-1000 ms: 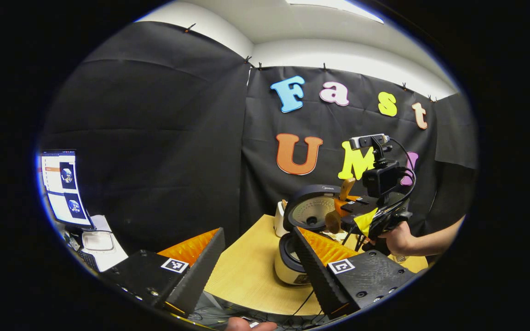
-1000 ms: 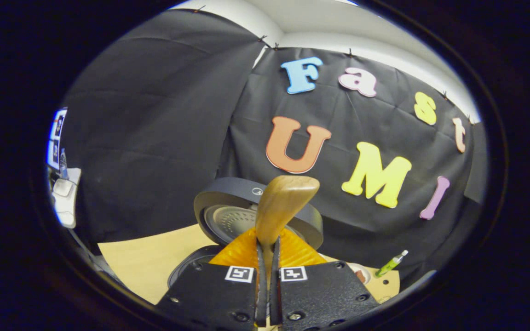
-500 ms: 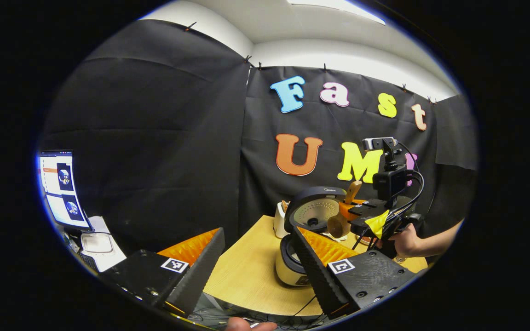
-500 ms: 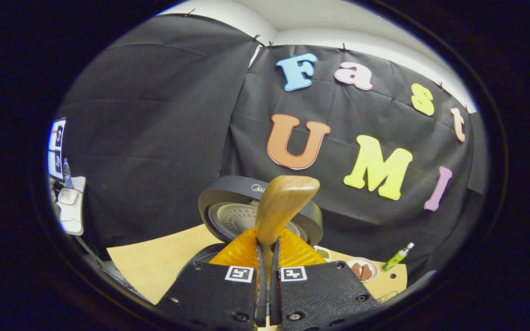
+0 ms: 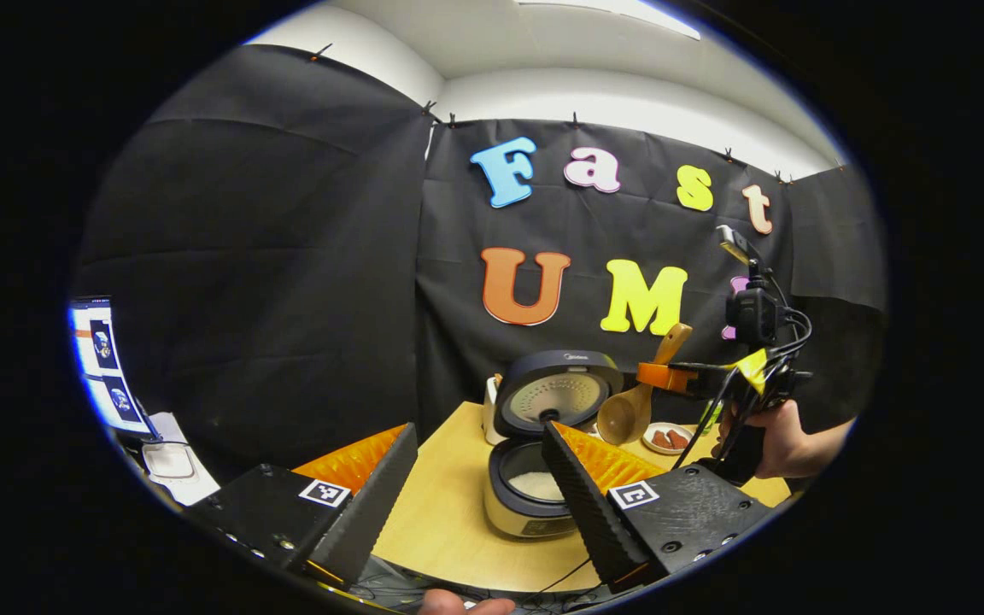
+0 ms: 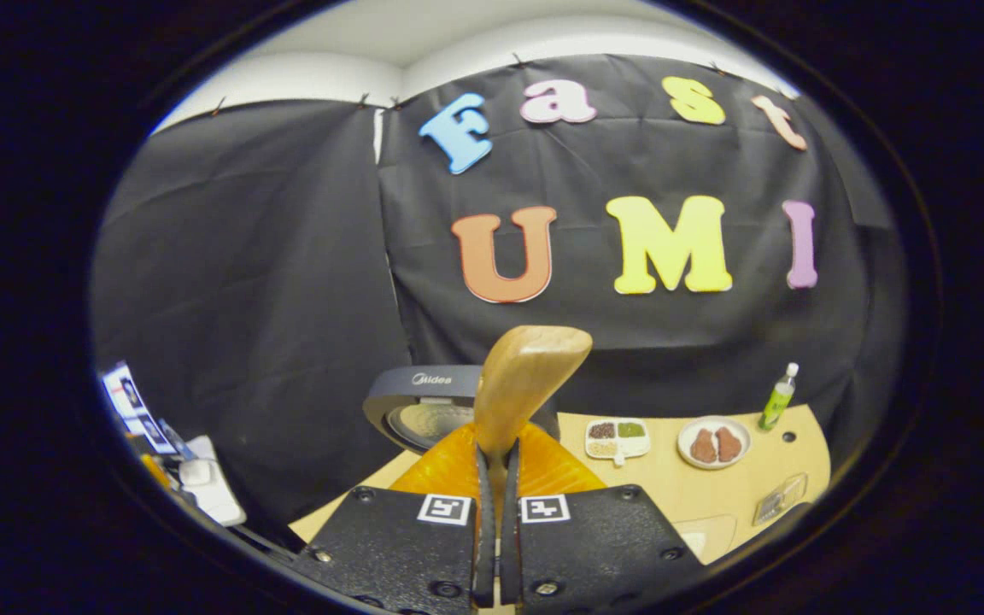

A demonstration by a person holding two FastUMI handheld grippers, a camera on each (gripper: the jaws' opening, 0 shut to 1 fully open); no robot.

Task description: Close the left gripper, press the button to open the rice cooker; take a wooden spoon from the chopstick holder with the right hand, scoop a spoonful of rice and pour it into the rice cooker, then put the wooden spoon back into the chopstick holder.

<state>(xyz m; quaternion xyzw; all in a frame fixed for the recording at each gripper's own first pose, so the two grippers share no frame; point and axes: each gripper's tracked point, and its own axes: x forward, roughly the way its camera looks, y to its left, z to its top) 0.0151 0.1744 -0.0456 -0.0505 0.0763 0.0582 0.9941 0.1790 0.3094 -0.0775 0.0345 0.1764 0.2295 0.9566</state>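
My right gripper (image 6: 494, 547) has its fingers clenched on the wooden spoon (image 5: 634, 401), lifted beside the open rice cooker (image 5: 535, 478) after pouring, I judge, while my left gripper (image 5: 479, 491) hangs released.

Left tongs (image 5: 479, 461) at bottom of left gripper view, fingers spread wide, nothing between. Rice cooker (image 5: 535, 491) on desk (image 5: 441, 521), lid raised, white rice inside pot. Right tongs (image 5: 658, 377) held by hand (image 5: 778, 427), above and right of cooker, clamped on wooden spoon (image 5: 633, 406), bowl end hanging low. Small plate (image 5: 667, 439) behind. Monitor (image 5: 108, 367) far left.
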